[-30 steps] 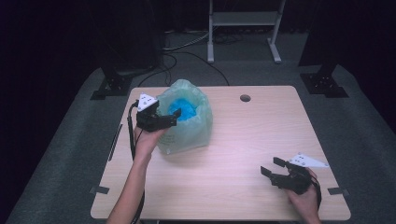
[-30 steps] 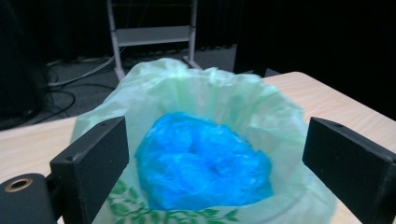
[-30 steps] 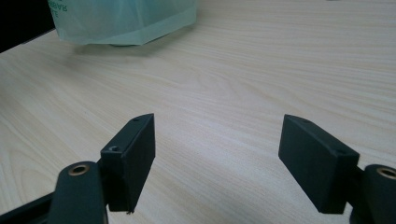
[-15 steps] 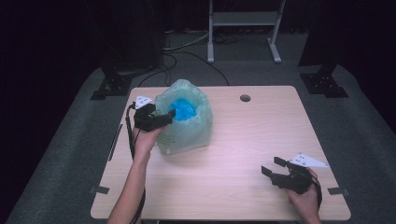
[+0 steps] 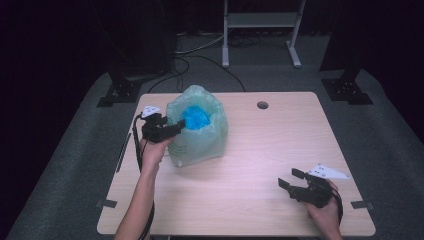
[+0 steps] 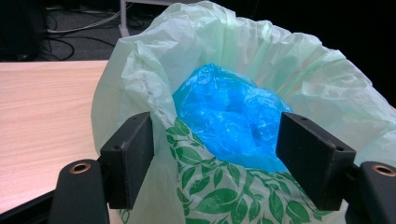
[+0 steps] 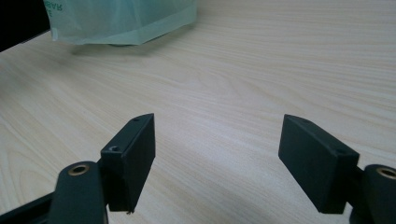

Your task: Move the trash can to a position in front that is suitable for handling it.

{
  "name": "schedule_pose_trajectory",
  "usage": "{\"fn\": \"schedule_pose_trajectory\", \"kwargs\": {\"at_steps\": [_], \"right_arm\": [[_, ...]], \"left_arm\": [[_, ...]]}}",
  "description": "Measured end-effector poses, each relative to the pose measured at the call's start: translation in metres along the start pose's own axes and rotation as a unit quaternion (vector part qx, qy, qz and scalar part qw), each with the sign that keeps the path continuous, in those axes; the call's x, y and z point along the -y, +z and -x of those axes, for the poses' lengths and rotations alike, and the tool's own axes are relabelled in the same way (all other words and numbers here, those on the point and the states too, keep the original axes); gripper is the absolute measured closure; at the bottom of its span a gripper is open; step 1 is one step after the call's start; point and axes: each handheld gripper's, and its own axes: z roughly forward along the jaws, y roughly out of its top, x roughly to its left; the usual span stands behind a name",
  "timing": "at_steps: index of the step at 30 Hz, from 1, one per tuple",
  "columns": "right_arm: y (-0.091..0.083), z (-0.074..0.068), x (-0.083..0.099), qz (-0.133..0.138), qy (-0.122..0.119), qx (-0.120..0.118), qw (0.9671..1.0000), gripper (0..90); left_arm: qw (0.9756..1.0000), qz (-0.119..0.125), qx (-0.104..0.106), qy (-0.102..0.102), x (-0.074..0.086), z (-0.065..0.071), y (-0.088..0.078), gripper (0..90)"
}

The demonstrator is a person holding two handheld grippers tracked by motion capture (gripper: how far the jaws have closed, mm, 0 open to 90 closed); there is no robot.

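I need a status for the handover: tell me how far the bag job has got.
Done: the blue bag sits inside the green bag. In hand: the left gripper straddles the green bag's rim, jaws just been closing, not yet pinching. Left: gripping the rim; the right gripper waits open.

Blue bag (image 6: 229,116) bottom hidden inside

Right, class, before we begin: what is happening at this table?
A person works with a gripper in each hand. The left gripper straddles the near rim of a pale green bag that stands on the wooden table with a blue bag inside. Its jaws have just been closing around the rim, but the pads do not yet press it. The right gripper waits open over bare table.
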Motion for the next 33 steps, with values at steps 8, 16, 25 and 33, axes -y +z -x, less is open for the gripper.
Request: {"fn": "schedule_pose_trajectory", "kwargs": {"at_steps": [8, 16, 25, 33], "right_arm": [[-0.001, 0.003, 0.0, 0.002, 0.004, 0.004, 1.0, 26.6], [0.002, 0.003, 0.001, -0.001, 0.006, 0.004, 1.0, 26.6], [0.006, 0.002, 0.001, -0.006, 0.008, 0.004, 0.9999, 26.6], [0.007, 0.002, 0.002, -0.006, 0.009, 0.003, 0.9999, 26.7]], "left_arm": [[0.9997, 0.001, 0.025, 0.006, 0.007, 0.004, -0.012, 31.4], [0.9985, -0.006, 0.049, 0.026, 0.016, 0.012, -0.028, 31.2], [0.9972, -0.007, 0.071, 0.022, 0.026, 0.018, -0.044, 31.2], [0.9965, -0.005, 0.08, 0.021, 0.032, 0.022, -0.053, 31.2]]}}
